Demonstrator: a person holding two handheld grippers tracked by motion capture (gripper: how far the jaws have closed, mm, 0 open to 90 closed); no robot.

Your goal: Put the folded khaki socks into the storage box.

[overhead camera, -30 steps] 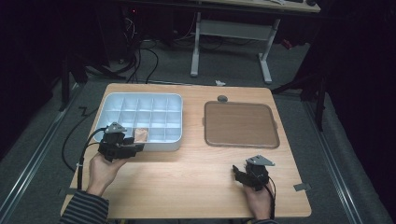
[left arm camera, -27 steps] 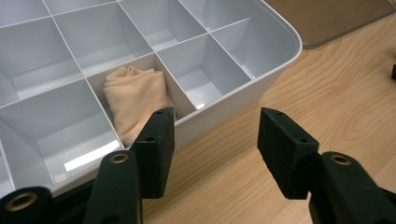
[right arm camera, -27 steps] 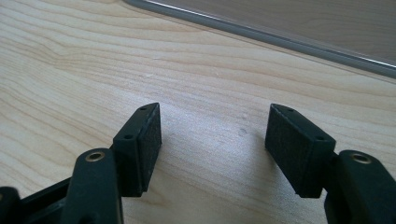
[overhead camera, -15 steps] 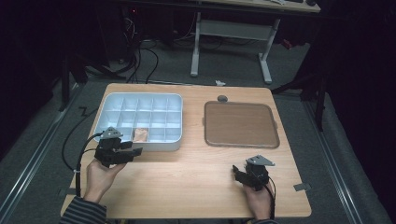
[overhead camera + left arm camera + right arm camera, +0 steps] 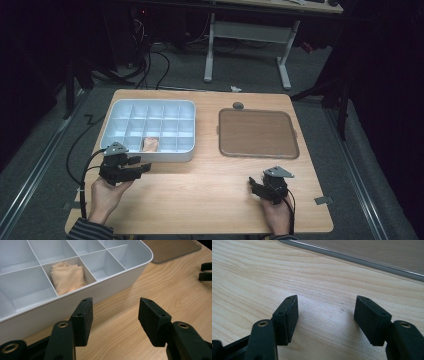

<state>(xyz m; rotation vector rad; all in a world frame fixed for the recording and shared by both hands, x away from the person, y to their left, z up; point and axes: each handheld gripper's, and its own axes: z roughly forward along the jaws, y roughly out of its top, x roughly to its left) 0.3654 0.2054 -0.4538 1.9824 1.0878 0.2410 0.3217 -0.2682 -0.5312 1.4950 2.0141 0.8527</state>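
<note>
A white compartment box [image 5: 114, 111] stands on the left half of the wooden table. A folded peach cloth [image 5: 150, 144] [image 5: 67, 277] lies in one cell of its front row. My left gripper [image 5: 141, 166] [image 5: 113, 315] hovers just in front of the box's near wall [image 5: 107, 291], open with nothing between its jaws. My right gripper [image 5: 253, 186] [image 5: 325, 312] rests low over bare wood near the front right, open and empty. Its black jaw tips also show at the right edge of the left gripper view.
A brown tray [image 5: 257, 133] [image 5: 372, 252] lies on the right half of the table, with a small dark round thing [image 5: 238, 105] behind it. Bare wood [image 5: 200, 180] spreads between the two grippers. Cables trail off the left table edge.
My left gripper has drawn back from the box toward the table's front edge, leaving the peach cloth in its cell. The right gripper has stayed put.
</note>
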